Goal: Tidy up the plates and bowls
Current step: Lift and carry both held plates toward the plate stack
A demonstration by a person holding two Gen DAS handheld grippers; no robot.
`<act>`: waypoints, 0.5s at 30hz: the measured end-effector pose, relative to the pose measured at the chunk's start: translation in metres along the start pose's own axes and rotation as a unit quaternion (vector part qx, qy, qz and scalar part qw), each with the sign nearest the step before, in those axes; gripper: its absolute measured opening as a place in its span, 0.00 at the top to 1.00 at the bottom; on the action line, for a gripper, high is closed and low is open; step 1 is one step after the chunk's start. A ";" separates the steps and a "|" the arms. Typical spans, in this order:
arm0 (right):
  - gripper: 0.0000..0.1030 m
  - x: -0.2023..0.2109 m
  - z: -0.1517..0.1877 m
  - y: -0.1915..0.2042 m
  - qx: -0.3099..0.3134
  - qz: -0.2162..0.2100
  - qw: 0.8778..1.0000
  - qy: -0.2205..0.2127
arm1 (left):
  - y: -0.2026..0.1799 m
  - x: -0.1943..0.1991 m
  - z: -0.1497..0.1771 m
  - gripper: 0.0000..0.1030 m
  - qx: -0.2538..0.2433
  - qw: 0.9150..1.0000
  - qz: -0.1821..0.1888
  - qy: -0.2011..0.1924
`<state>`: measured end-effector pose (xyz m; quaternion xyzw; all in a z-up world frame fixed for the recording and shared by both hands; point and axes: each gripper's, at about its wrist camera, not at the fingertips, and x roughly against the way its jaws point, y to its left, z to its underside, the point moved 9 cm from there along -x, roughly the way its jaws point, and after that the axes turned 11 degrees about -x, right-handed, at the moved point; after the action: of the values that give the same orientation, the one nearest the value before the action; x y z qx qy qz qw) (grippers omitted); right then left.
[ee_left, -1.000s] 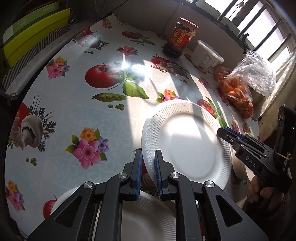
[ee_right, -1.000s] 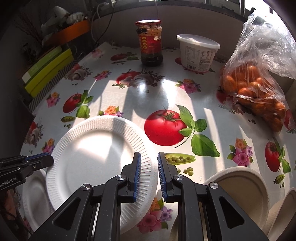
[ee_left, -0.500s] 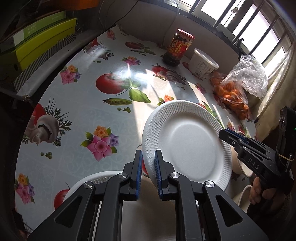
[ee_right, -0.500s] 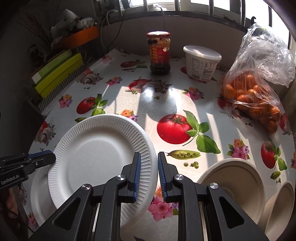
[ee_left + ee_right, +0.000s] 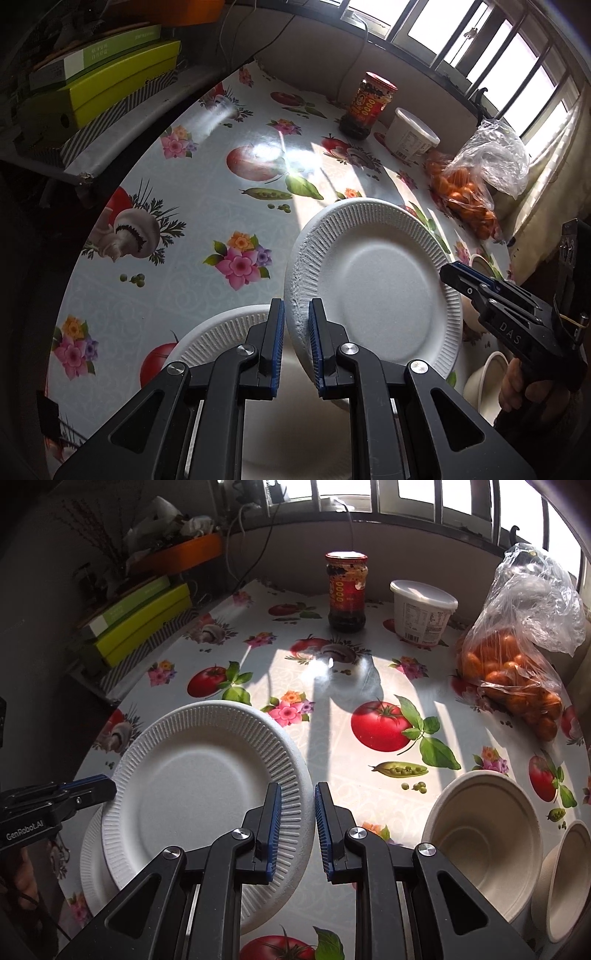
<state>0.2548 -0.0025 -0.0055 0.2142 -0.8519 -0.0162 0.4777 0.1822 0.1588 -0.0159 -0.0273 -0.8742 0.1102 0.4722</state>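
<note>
Clamped on opposite rim edges by left claw [image 5: 296, 325] and right claw [image 5: 297, 812], white paper plate [image 5: 207, 794] held tilted, lower centre of frame, above second plate [image 5: 218, 332] on counter [image 5: 332, 709].

Matt ribbed foam-like plate [image 5: 376, 280]; glossy tablecloth [image 5: 332, 775], probably vinyl.

A wide stretch of flowered tabletop [image 5: 332, 709] lies bare in the middle. A jar [image 5: 346, 590], a white tub [image 5: 423, 613] and a bag of oranges [image 5: 517, 672] line its far edge. Two bowls [image 5: 484, 834] crowd the near right, stacked boxes [image 5: 140, 624] flank the left, and a second plate [image 5: 221, 332] lies near left.
</note>
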 end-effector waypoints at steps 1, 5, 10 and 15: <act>0.82 0.000 0.002 0.002 0.001 -0.002 1.000 0.001 | 0.002 0.001 0.002 0.86 0.002 1.000 -0.001 0.000; 0.82 0.001 0.009 0.011 0.003 -0.006 1.000 0.002 | 0.008 0.007 0.011 0.86 0.006 1.000 -0.004 -0.002; 0.82 0.003 0.019 0.023 0.008 -0.014 1.000 0.004 | 0.018 0.015 0.022 0.86 0.013 1.000 -0.009 -0.003; 0.82 0.002 0.029 0.037 0.015 -0.021 1.000 0.010 | 0.029 0.022 0.032 0.86 0.019 1.000 -0.015 -0.006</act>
<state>0.2169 0.0246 -0.0109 0.2396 -0.8425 -0.0115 0.4823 0.1418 0.1848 -0.0208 -0.0041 -0.8749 0.1198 0.4692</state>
